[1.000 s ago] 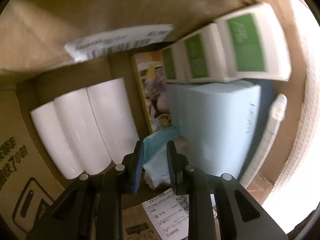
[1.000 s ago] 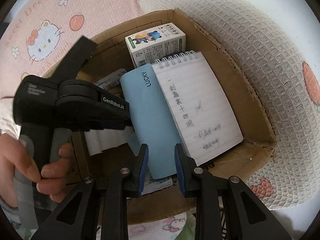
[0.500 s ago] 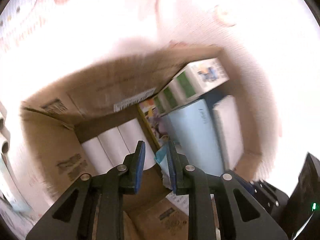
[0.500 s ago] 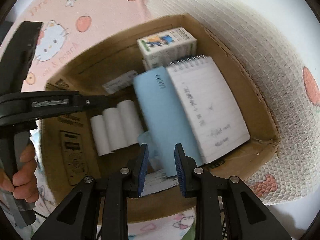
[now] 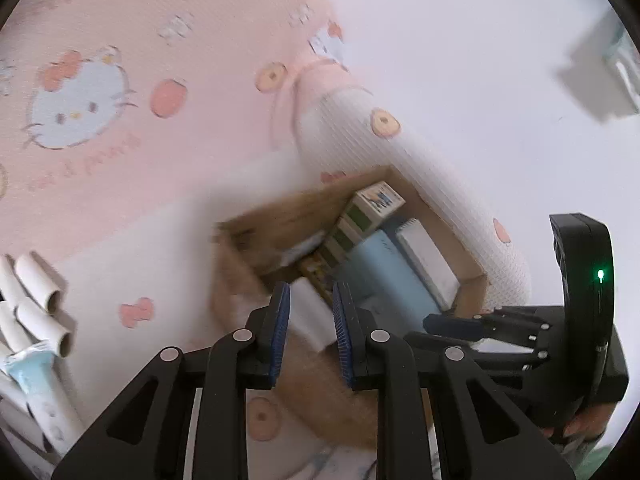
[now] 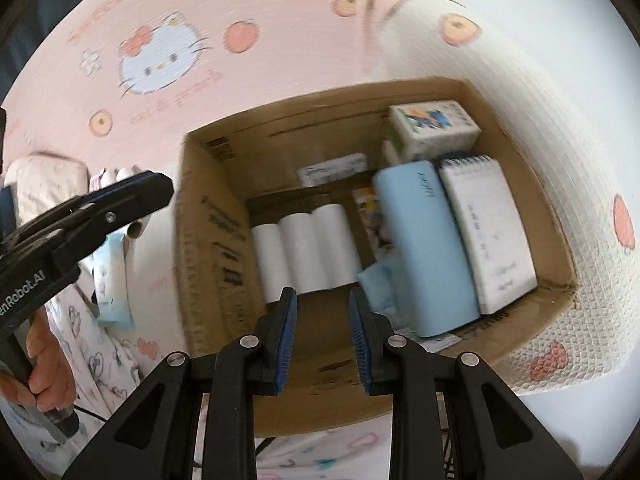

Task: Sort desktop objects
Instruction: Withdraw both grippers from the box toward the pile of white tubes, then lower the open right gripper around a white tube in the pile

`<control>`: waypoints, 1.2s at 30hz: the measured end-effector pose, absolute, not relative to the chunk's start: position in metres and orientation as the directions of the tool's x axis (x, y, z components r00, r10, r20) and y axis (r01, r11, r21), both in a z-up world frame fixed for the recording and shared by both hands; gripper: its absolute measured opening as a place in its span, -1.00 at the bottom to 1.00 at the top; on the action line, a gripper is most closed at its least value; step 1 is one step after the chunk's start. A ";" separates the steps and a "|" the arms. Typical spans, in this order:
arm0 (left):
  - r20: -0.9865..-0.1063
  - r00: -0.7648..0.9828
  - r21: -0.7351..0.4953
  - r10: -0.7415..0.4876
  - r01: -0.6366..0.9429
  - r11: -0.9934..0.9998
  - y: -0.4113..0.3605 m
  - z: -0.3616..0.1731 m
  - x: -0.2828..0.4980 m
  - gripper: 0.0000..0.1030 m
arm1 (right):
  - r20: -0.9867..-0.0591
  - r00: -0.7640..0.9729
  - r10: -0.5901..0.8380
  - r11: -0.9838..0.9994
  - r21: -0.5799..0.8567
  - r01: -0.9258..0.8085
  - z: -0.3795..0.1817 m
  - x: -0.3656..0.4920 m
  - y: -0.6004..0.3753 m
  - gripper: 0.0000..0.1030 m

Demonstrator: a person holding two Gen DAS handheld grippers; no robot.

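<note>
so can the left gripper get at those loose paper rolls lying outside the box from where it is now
Probably yes. The left gripper holds nothing, and the loose paper rolls lie in the open on the pink cloth, outside the cardboard box. Nothing stands between; it would only need to swing over.

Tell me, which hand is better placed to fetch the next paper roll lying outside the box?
Left. The left gripper hangs right beside the loose paper rolls, while the right gripper points into the cardboard box.
</note>
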State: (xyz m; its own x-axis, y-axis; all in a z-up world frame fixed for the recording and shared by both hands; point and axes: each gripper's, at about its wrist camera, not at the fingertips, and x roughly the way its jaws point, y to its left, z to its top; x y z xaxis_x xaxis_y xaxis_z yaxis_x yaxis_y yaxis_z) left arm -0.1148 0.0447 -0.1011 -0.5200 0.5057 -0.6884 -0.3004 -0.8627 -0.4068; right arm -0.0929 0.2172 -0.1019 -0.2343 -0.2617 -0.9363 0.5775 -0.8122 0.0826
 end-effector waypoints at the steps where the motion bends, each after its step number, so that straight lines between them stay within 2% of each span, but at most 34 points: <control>1: -0.679 -0.532 -0.405 0.506 -0.304 -0.862 0.034 -0.100 -0.110 -0.53 | -0.936 -0.237 -0.260 -0.806 0.075 0.587 -0.101 -0.089 0.212 -0.55; 6: -0.653 -0.607 -0.372 0.454 -0.266 -0.890 -0.015 -0.120 -0.084 -0.53 | -0.930 -0.246 -0.273 -0.763 0.053 0.645 -0.099 -0.061 0.181 -0.55; 10: -0.692 -0.606 -0.318 0.392 -0.232 -0.919 -0.044 -0.150 -0.065 -0.54 | -0.930 -0.245 -0.274 -0.743 0.043 0.668 -0.105 -0.045 0.160 -0.55; 13: -0.683 -0.681 -0.180 0.266 -0.196 -0.964 -0.061 -0.162 -0.043 -0.55 | -0.905 -0.303 -0.298 -0.738 0.017 0.675 -0.100 -0.027 0.147 -0.55; 15: -0.666 -0.714 -0.143 0.216 -0.162 -0.976 -0.078 -0.170 -0.030 -0.55 | -0.868 -0.339 -0.362 -0.705 0.018 0.709 -0.094 -0.008 0.136 -0.55; 18: -0.668 -0.723 -0.172 0.178 -0.083 -0.982 -0.106 -0.184 -0.022 -0.55 | -0.815 -0.334 -0.474 -0.653 0.070 0.754 -0.092 0.015 0.122 -0.55; 21: -0.710 -0.692 -0.195 0.126 0.021 -0.981 -0.135 -0.201 -0.024 -0.55 | -0.779 -0.302 -0.549 -0.576 0.091 0.812 -0.100 0.037 0.101 -0.55; 26: -0.725 -0.680 -0.312 0.111 0.181 -0.933 -0.189 -0.214 -0.034 -0.54 | -0.797 -0.231 -0.557 -0.477 0.080 0.875 -0.130 0.062 0.059 -0.55; 29: -0.701 -0.713 -0.298 0.018 0.269 -0.916 -0.216 -0.205 -0.034 -0.40 | -0.810 -0.185 -0.556 -0.442 0.099 0.892 -0.150 0.069 0.038 -0.55; 31: -0.681 -0.732 -0.333 -0.006 0.316 -0.888 -0.234 -0.202 -0.031 -0.18 | -0.802 -0.164 -0.574 -0.423 0.119 0.898 -0.155 0.073 0.029 -0.55; 36: -0.661 -0.743 -0.405 -0.101 0.467 -0.786 -0.290 -0.200 -0.030 -0.17 | -0.758 -0.172 -0.629 -0.394 0.120 0.911 -0.154 0.078 -0.002 -0.55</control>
